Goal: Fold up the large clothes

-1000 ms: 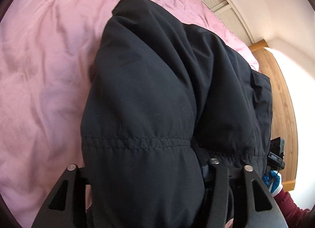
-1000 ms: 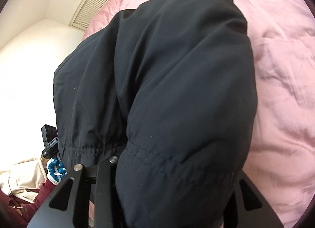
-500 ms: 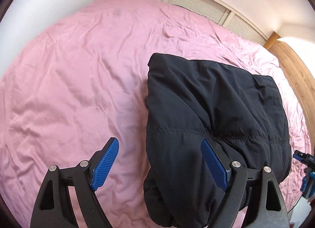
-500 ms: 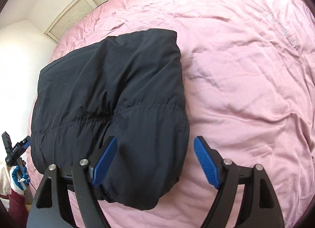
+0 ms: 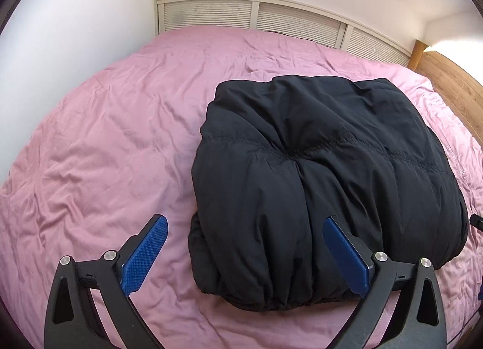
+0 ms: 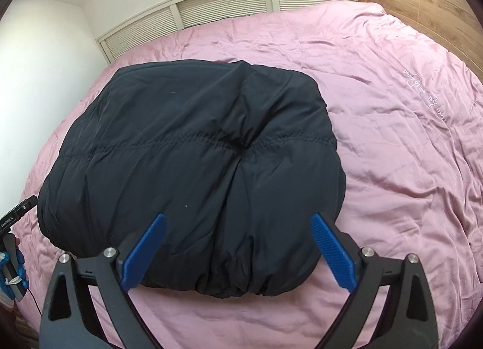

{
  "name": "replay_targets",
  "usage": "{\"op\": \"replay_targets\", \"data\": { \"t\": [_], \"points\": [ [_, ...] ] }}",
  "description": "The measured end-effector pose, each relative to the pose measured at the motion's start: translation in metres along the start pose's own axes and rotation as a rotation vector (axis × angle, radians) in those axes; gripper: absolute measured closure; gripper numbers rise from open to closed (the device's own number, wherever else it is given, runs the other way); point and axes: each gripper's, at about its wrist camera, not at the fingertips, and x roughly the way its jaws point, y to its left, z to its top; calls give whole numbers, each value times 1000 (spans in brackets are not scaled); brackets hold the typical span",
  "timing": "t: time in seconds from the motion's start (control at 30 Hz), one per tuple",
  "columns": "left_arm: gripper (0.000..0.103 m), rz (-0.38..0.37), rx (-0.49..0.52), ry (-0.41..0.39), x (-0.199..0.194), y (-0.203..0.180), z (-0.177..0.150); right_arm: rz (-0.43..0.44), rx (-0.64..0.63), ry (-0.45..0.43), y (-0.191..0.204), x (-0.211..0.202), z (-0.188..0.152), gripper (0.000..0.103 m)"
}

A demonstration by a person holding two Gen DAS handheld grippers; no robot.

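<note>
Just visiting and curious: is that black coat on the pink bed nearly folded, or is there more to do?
The black coat already lies in a compact folded bundle on the pink bed. Nothing is in hand: the left tool and right tool have just been opening and hold nothing. Probably only tidying remains.

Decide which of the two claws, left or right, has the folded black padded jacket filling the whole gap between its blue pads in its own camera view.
The right claw: the black padded jacket spans its gap. The left claw shows pink bedsheet too.

matt black padded cloth jacket (image 5: 317, 168) on creased pink satiny bedsheet (image 5: 105, 153).
</note>
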Motion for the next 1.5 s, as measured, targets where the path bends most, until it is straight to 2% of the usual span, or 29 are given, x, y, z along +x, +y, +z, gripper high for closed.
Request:
{"op": "replay_targets", "data": {
  "t": [0.17, 0.37, 0.63, 0.8, 1.0, 1.23, 1.37, 1.5],
  "points": [
    [1, 24, -21, -60, -8, -20, -23, -11, -69, -64, -6, -7, -25, 5],
    [1, 30, 6, -110, -10, -45, -43, -19, -110, -139, -26, -22, -51, 4],
    [1, -6, 86, -163, -16, -77, -62, -13, -108, -249, -48, -49, -80, 4],
    [1, -17, 144, -231, -38, -96, -72, -36, -99, -309, -52, -72, -96, 4],
    [1, -52, 166, -292, -94, -101, -92, -89, -99, -372, -42, -129, -129, 4],
    [1, -112, 144, -281, -186, -97, -120, -98, -70, -312, -13, -203, -166, 3],
    [1, -72, 165, -323, -240, -102, -144, -96, -70, -310, 6, -240, -192, 3],
    [1, -77, 150, -359, -286, -103, -175, -85, -43, -334, 21, -276, -217, 2]
  ]
}}
